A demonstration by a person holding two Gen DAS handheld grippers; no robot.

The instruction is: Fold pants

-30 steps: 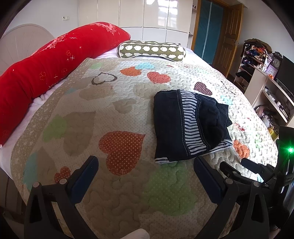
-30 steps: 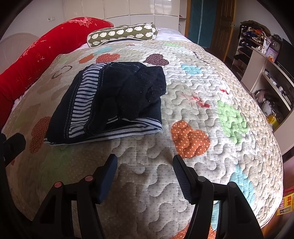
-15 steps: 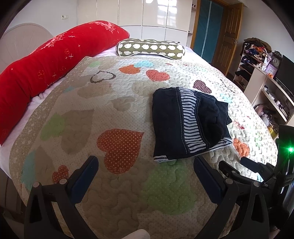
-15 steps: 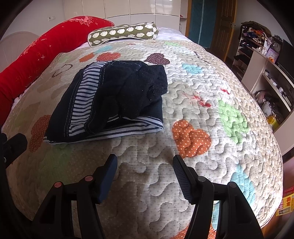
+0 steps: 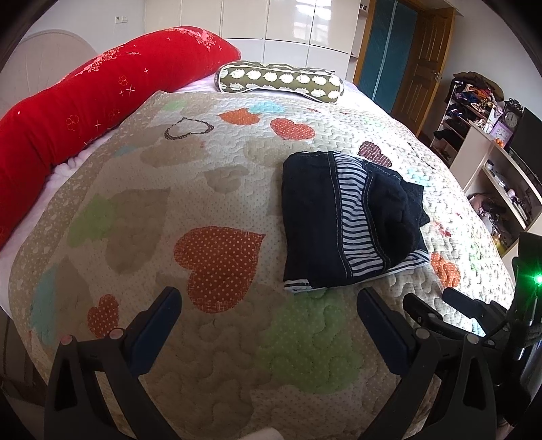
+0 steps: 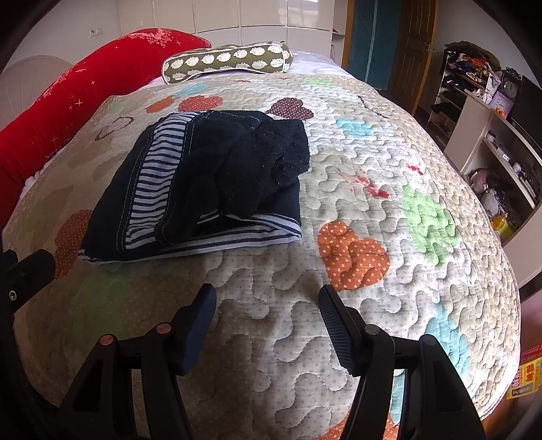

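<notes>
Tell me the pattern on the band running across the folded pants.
Dark navy and white stripes on the band of the pants, clearest in the right wrist view.

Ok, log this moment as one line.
pants: folded, on quilt | left gripper: open, empty | right gripper: open, empty, clear of pants

We see a bed (image 5: 135, 216) under a heart quilt (image 6: 389, 189) — white wardrobe (image 5: 271, 23), wooden door (image 5: 420, 64), cluttered shelves (image 6: 474, 101) at right.
</notes>
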